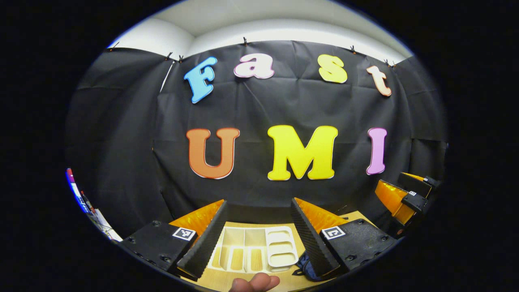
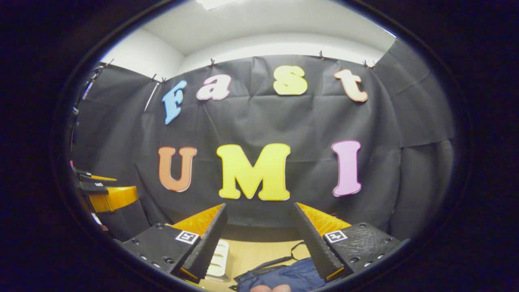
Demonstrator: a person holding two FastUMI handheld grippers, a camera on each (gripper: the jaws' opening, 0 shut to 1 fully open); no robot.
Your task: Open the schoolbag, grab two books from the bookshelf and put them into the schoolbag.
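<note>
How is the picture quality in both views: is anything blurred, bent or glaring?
Left gripper view: sharp, evenly lit, no glare; the white tray looks bent by the lens. Right gripper view: slightly softer; the blue schoolbag is dim at the bottom edge.

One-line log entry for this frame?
left gripper: open, empty | right gripper: open, empty | schoolbag: on table, untouched | white rack: beside it

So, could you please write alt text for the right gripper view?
The right claw hangs open above a wooden table, with a blue schoolbag lying just below it and a white tray to its left. The left claw shows at the far left.
</note>
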